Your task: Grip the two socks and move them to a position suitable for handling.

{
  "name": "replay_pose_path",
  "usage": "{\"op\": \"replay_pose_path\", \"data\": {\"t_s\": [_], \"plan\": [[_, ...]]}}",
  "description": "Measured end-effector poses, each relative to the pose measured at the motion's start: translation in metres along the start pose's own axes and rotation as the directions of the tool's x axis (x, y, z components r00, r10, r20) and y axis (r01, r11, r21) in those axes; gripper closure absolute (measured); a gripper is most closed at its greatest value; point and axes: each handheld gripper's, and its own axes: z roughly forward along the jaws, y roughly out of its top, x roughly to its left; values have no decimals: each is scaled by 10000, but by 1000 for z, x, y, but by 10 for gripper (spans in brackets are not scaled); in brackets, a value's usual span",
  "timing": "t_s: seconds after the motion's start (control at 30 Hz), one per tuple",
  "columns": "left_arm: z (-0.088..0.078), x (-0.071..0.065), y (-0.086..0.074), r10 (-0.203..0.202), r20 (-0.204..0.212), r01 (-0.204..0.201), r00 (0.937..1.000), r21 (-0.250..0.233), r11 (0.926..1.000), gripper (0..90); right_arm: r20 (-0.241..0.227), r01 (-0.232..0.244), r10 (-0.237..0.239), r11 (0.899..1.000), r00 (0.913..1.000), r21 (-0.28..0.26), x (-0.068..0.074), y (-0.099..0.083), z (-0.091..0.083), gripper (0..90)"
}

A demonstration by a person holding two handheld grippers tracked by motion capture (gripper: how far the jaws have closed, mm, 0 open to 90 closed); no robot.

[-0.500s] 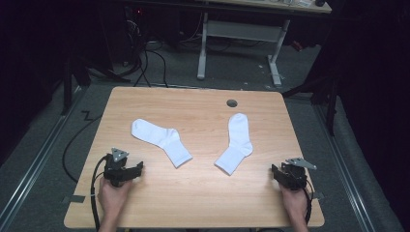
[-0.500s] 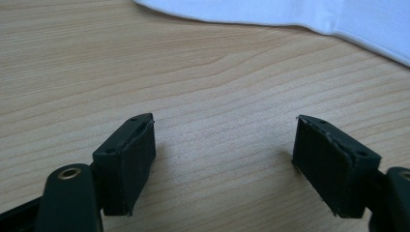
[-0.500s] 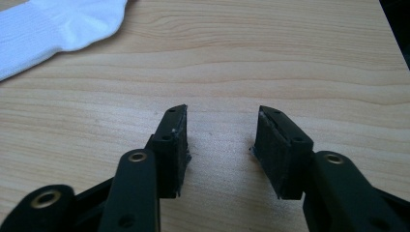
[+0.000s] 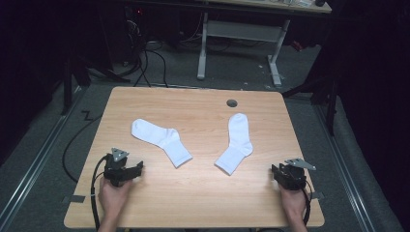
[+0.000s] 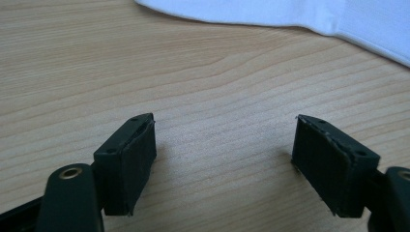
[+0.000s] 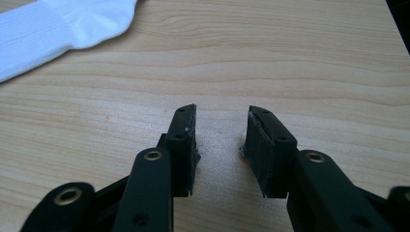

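The left gripper (image 5: pixel 225 159) stands with its jaws spread wide over bare wood, nothing between the pads. The right gripper (image 6: pixel 220 145) holds its jaws narrower but parted, a strip of bare wood showing in the gap. Both rest low near the front edge of the wooden table (image 4: pixel 203 193), each held in a hand: the left hand (image 4: pixel 113 198) at the near left corner, the right hand (image 4: pixel 292 203) at the near right corner.

Beyond the left gripper (image 4: pixel 122 169) lies the left sock (image 4: pixel 162 140), white, flat, bent at the heel, its ribbed cuff end nearest the jaws and apart from them; the left gripper view shows its edge (image 5: pixel 309 19) along the top. Beyond the right gripper (image 4: pixel 288 175) lies the right sock (image 4: pixel 237 142), also white and flat, bent at the heel, its cuff end pointing toward the near edge; its rounded part (image 6: pixel 58 29) appears at the upper left of the right gripper view. The two socks lie well apart, neither touched by a gripper. A round cable hole (image 4: pixel 232 103) sits near the far edge of the table.

Compared with half a second earlier, the socks, both grippers and both hands occupy the same places; no change is visible.
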Motion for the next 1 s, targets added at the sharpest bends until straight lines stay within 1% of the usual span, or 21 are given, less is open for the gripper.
{"op": "replay_pose_path", "data": {"t_s": [0.07, 0.2, 0.23, 0.27, 0.3, 0.33, 0.4, 0.47, 0.53, 0.57, 0.6, 0.67, 0.73, 0.77, 0.8, 0.83, 0.87, 0.9, 1.0], "plan": [[0, 0, 0, -15, -12, 15, 10000, -6, 10000, 243, -2, 8, -8, 10000, 10000, -18, 0, 0, 0, 639], [-1, 0, 0, -52, -61, 51, 10000, -52, 10000, 268, 128, 113, -112, 9999, 9999, -17, 1, 0, 1, 604], [-1, 0, 0, -24, -60, 24, 10000, -76, 10000, 284, 98, 31, -31, 10000, 9999, -12, 1, 0, 1, 589], [-2, 0, 0, -52, -79, 51, 10000, -96, 9999, 353, 59, 83, -83, 10000, 9999, -12, 1, 0, 1, 579], [-2, -1, 0, -85, -84, 85, 9999, -89, 9999, 353, 59, 83, -83, 10000, 9999, -12, 1, 0, 1, 579], [-2, -1, 2, -119, -33, 119, 9999, -40, 9999, 370, 56, 91, -91, 10000, 9999, -13, 1, 0, 1, 577], [-1, -2, 4, -341, 188, 341, 9992, 25, 9994, 411, 37, 101, -101, 9999, 9999, -15, 1, 0, 1, 572], [0, -5, 8, -382, 317, 380, 9988, 67, 9993, 422, 36, 101, -101, 9999, 9999, -7, 1, 0, 1, 569], [1, -11, 14, -213, 385, 213, 9990, -4, 9998, 429, 27, 103, -103, 9999, 9999, -5, 1, 0, 1, 566], [2, -15, 20, -105, 478, 109, 9988, -79, 9999, 433, 14, 120, -120, 9999, 9999, -1, 1, 0, 1, 561], [2, -15, 20, -105, 478, 109, 9988, -79, 9999, 433, 14, 120, -120, 9999, 9999, -1, 1, 0, 1, 561], [3, -20, 27, -31, 630, 42, 9980, -177, 9998, 433, 10, 126, -126, 9999, 9999, -1, 1, 0, 1, 560], [5, -23, 37, 2, 751, 9, 9972, -149, 9999, 432, 9, 123, -123, 9999, 9999, 0, 1, 0, 1, 559], [7, -26, 43, -11, 807, 23, 9967, -155, 9999, 431, 8, 122, -122, 9999, 9999, 1, 1, 0, 1, 558], [7, -26, 43, -11, 807, 23, 9967, -155, 9999, 429, 8, 122, -122, 9999, 9999, 1, 1, 0, 1, 558], [8, -27, 49, -53, 827, 64, 9966, -135, 9999, 429, 7, 116, -116, 9999, 9999, 4, 1, 0, 1, 555], [9, -28, 52, -144, 852, 166, 9963, -253, 9995, 432, -6, 123, -123, 9999, 9999, 2, 1, 0, 1, 550], [10, -28, 55, -283, 892, 305, 9956, -232, 9993, 432, -6, 123, -123, 9999, 9999, 2, 1, 0, 1, 550], [16, -29, 66, -383, 802, 398, 9960, -174, 9991, 430, -64, 148, -148, 9999, 9999, 10, 1, 0, 1, 539]]}}
